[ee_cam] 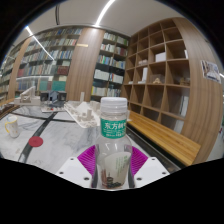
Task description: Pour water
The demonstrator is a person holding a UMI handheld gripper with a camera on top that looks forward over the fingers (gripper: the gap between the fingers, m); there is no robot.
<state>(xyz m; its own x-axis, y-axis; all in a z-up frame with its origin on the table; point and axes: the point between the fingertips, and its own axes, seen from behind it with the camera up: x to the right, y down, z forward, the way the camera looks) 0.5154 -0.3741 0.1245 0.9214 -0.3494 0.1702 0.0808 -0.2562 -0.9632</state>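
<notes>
A clear plastic water bottle (113, 130) with a white cap and a green label stands upright between my fingers. My gripper (113, 162) is shut on its lower body: the magenta pads (88, 157) press it from both sides. The bottle's base sits low between the fingers, and there seems to be little water in the clear lower part. A small clear cup (12, 128) stands on the white table (55, 135), well to the left of the bottle.
A small red disc (36, 142) lies on the table left of the bottle. Other small items (85, 108) sit further back. A wooden bench (165, 135) and a wooden cubby shelf (165, 70) are on the right, with bookshelves (60, 60) behind.
</notes>
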